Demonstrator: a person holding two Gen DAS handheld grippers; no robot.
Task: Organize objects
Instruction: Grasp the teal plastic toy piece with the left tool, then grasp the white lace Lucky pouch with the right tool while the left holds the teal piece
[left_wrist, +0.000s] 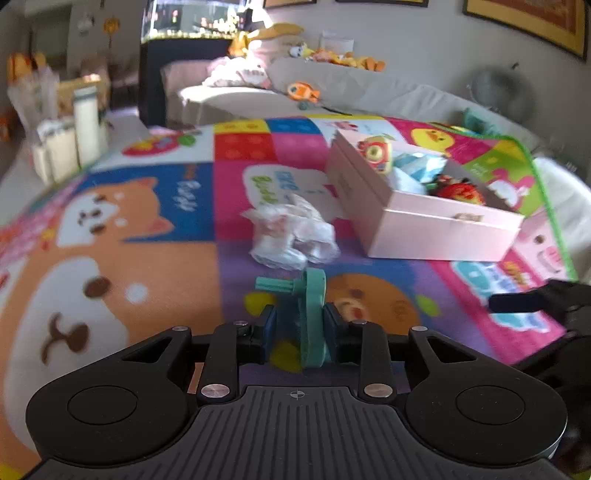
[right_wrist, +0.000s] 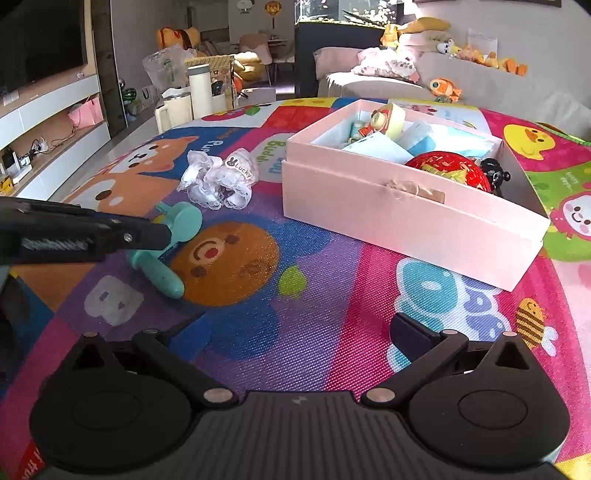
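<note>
My left gripper (left_wrist: 300, 328) is shut on a teal plastic toy (left_wrist: 308, 314), low over the colourful play mat (left_wrist: 147, 266). In the right wrist view the same left gripper (right_wrist: 162, 232) comes in from the left, clamped on the teal toy (right_wrist: 173, 254). A white lace cloth bundle (left_wrist: 295, 232) lies on the mat just beyond it and left of the open pink box (left_wrist: 436, 229); the bundle (right_wrist: 221, 177) and box (right_wrist: 406, 218) also show in the right wrist view. The box holds several toys. My right gripper (right_wrist: 295, 332) is open and empty above the mat.
A white bottle and jugs (right_wrist: 195, 99) stand at the mat's far left edge. A sofa (right_wrist: 388, 77) with plush toys lies behind the box. A TV shelf (right_wrist: 48, 122) runs along the left wall.
</note>
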